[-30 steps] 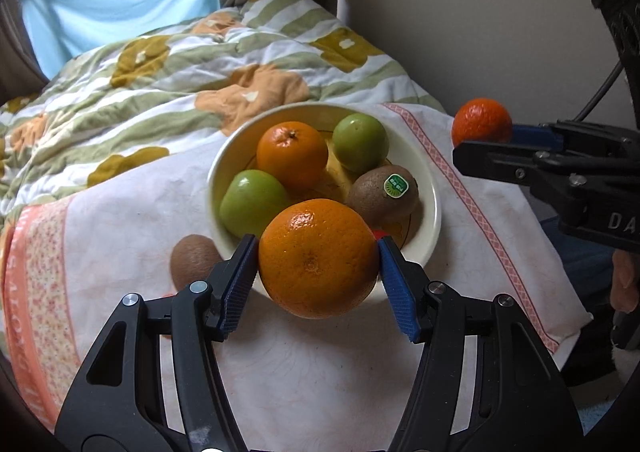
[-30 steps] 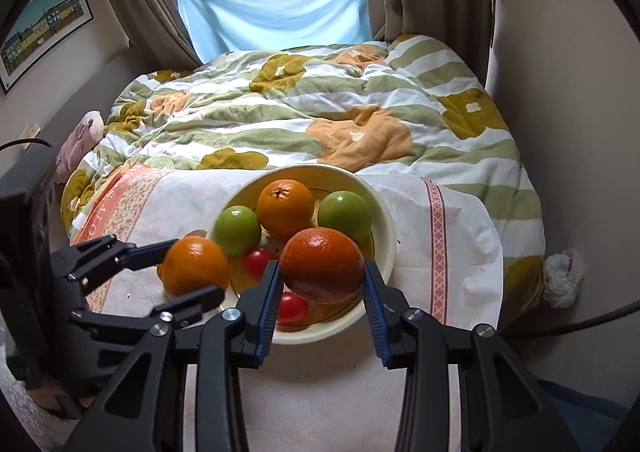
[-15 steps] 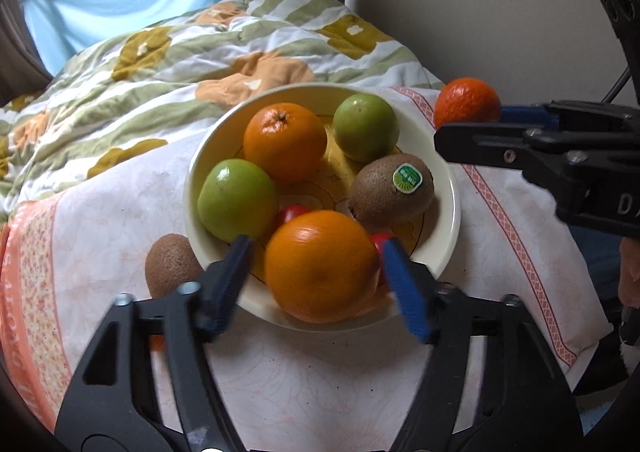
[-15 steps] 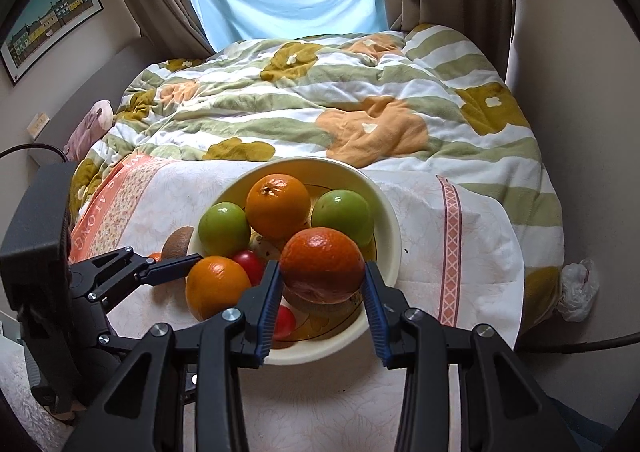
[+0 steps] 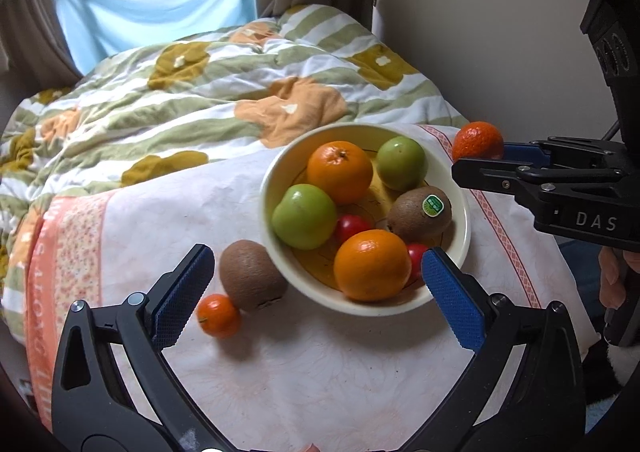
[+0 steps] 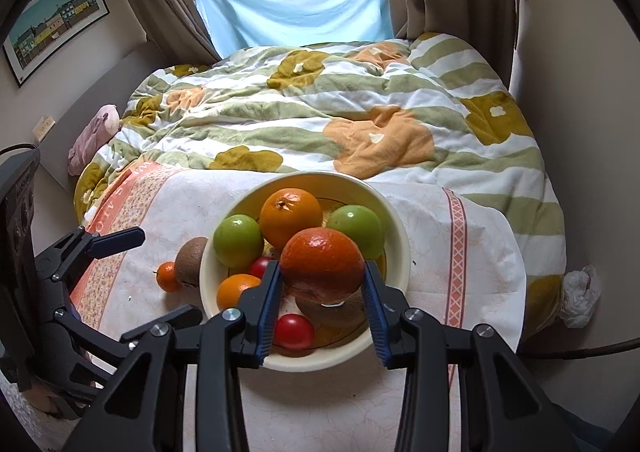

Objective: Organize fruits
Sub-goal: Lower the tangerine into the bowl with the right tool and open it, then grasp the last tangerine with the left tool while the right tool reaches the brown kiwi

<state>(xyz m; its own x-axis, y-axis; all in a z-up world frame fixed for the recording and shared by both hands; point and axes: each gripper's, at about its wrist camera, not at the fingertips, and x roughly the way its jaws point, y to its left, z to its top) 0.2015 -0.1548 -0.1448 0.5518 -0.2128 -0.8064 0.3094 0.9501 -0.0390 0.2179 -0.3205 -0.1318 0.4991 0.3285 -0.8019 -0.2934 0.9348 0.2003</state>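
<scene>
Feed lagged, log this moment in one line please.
left gripper: open, empty | right gripper: shut on reddish orange above bowl | kiwi and small orange: on cloth

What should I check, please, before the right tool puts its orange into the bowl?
1. Right tool holds the dark orange firmly between both pads: ok.
2. Dark orange is over the bowl, not outside its rim: ok.
3. Free place straight under it: not ok; a kiwi and a red fruit lie just below.
4. Left tool is open and holds nothing: ok.
5. Left tool is out of the right tool's way: ok in the right wrist view, where it stands left of the bowl.
6. Height of the orange above the fruits: cannot tell.
</scene>
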